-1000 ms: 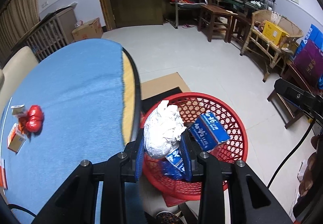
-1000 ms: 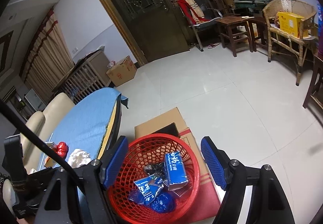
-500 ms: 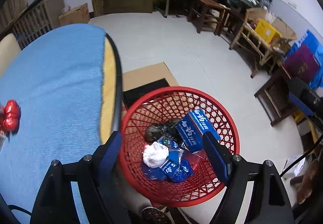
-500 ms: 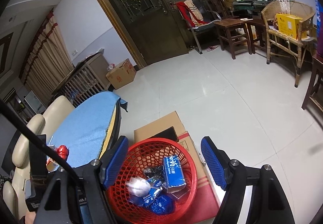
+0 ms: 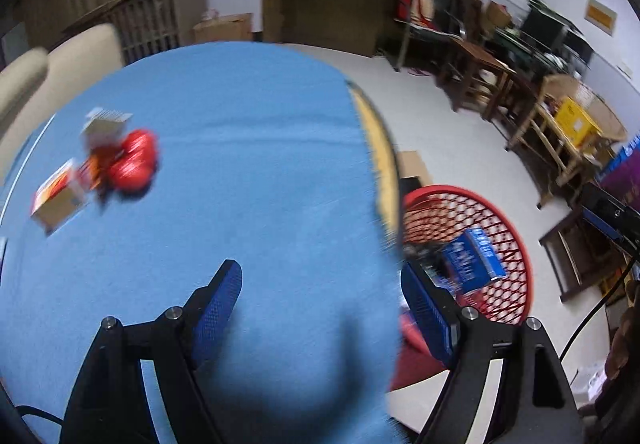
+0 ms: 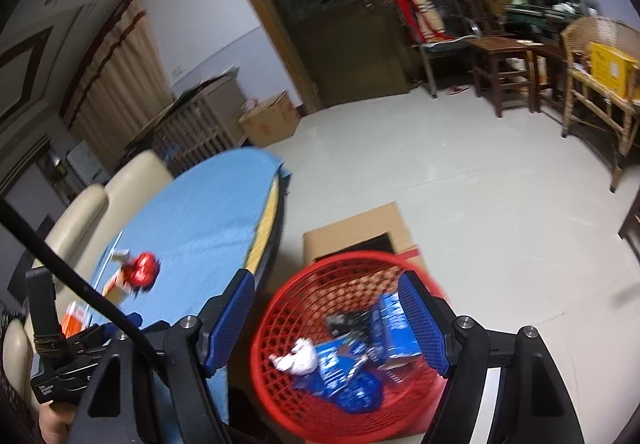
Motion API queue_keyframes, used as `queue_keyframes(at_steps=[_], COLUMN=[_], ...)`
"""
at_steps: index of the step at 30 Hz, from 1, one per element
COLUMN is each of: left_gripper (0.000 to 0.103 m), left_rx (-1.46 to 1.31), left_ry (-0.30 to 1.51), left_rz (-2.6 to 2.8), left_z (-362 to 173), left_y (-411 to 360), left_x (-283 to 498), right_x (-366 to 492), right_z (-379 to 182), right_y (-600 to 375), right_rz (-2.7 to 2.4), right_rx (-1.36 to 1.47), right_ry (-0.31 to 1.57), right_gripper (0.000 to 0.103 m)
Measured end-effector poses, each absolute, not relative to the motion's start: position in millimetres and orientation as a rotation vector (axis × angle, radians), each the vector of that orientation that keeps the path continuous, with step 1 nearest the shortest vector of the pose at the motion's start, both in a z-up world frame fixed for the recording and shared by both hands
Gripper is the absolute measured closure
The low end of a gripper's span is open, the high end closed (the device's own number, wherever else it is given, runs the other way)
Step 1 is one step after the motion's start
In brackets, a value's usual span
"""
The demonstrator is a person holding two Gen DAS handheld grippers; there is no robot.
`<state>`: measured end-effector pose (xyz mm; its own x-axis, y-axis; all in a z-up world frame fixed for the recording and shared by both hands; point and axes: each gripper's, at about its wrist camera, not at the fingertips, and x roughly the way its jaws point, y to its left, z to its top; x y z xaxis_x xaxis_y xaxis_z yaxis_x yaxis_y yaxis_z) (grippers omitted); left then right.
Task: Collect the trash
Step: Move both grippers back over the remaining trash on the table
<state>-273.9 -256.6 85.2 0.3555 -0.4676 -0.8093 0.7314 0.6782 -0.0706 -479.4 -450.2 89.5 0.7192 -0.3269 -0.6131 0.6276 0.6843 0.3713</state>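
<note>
My left gripper (image 5: 322, 312) is open and empty above the blue table cloth (image 5: 240, 144), near its right edge. On the table's left lie a red wrapper (image 5: 134, 164) and two small cartons (image 5: 58, 196). The red mesh basket (image 5: 516, 244) stands on the floor beside the table. It holds a blue packet (image 5: 474, 258). My right gripper (image 6: 326, 318) is open and empty over the basket (image 6: 280, 324), where a crumpled white paper (image 6: 298, 358) lies among blue packets (image 6: 394, 320). The red wrapper (image 6: 142, 272) shows on the table here too.
Flattened cardboard (image 6: 356, 228) lies under the basket. A beige sofa (image 5: 60, 64) curves behind the table. Wooden chairs and a small table (image 6: 504, 56), a wicker chair (image 6: 600, 84) and a cardboard box (image 6: 268, 120) line the far walls. A black cable (image 6: 80, 284) crosses the left.
The left gripper opened and let go of the crumpled white paper, which now lies in the basket. It then swung left over the table. The right gripper shifted slightly and stayed open.
</note>
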Motion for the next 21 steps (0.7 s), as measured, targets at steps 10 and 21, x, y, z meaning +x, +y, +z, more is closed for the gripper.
queue_keyframes(at_steps=[10, 21], left_gripper=[0.021, 0.021], left_rx=[0.168, 0.092], left_ry=[0.970, 0.963], left_rz=[-0.628, -0.493], left_z=[65.9, 54.9], left_y=[-161.6, -89.8], left_x=[-230.3, -192.3], right_x=[-403.9, -300.4], right_z=[75.3, 93.0], right_y=[-382.3, -304.8], right_rz=[-0.387, -0.219], right_rx=[0.492, 0.244], right_ry=[0.698, 0.763], right_gripper=[0.023, 0.024])
